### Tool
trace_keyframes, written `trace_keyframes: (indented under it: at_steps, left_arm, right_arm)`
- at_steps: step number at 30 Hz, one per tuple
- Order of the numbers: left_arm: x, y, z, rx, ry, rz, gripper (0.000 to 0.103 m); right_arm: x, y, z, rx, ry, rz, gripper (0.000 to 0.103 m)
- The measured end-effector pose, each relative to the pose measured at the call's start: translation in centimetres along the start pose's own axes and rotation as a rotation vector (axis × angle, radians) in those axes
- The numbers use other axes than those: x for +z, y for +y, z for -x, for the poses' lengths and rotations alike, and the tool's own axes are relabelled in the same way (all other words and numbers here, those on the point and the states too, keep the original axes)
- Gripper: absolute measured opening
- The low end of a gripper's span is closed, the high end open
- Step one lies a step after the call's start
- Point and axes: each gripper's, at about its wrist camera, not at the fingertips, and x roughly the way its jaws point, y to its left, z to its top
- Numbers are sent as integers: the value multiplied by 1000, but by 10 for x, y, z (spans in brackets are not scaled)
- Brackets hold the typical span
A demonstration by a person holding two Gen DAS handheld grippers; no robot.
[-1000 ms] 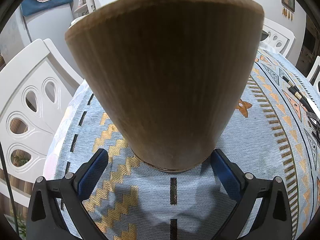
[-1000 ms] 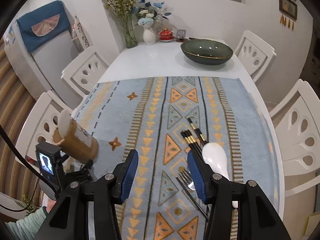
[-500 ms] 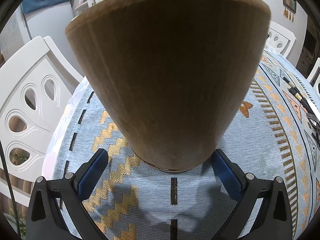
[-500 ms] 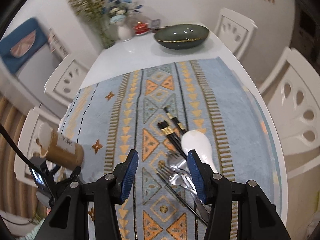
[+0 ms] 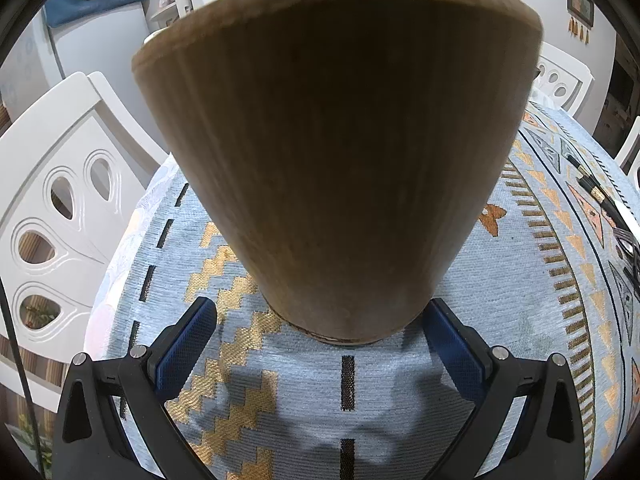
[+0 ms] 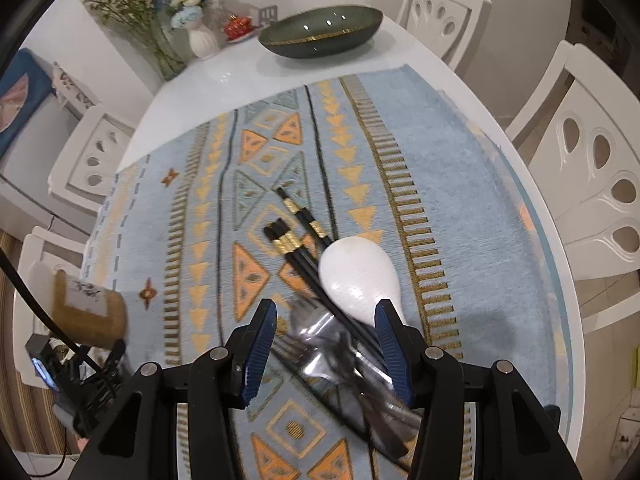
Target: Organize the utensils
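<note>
A wooden utensil holder (image 5: 336,168) fills the left wrist view; its base sits between the blue pads of my left gripper (image 5: 320,324), which is shut on it. The holder also shows at the left table edge in the right wrist view (image 6: 86,306). My right gripper (image 6: 326,322) is open and empty, low over a pile of utensils: a white rice spoon (image 6: 358,278), black chopsticks (image 6: 298,236) and metal forks (image 6: 320,340), blurred.
A blue patterned cloth (image 6: 440,184) covers the near part of the white table. A dark green bowl (image 6: 320,36), flower vases (image 6: 204,42) and a red pot stand at the far end. White chairs (image 6: 592,184) surround the table.
My right gripper has moved down and to the right toward the utensil pile, which now lies between its fingers. The left gripper keeps its hold on the holder, nearly still.
</note>
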Motion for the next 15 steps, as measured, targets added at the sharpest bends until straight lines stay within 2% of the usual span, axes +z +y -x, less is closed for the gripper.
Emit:
trace_keyframes:
  at_steps: [6,8,10,15]
  left_arm:
    - [8,-3,-3,-2,2,8,102]
    - [10,-4,-7,-21,8,19,98]
    - [10,-5,-8,-48,4,17,88]
    - [8,-3,-8,-51,-7,19,87]
  right_arm:
    - [14,-20,-30,31,85,-70,49]
    - [18,-25,-40,17,115,-67,49]
    - [22,-30,-49,1,144,-60,49]
    - [24,-45,-72,-1,217,-67,49]
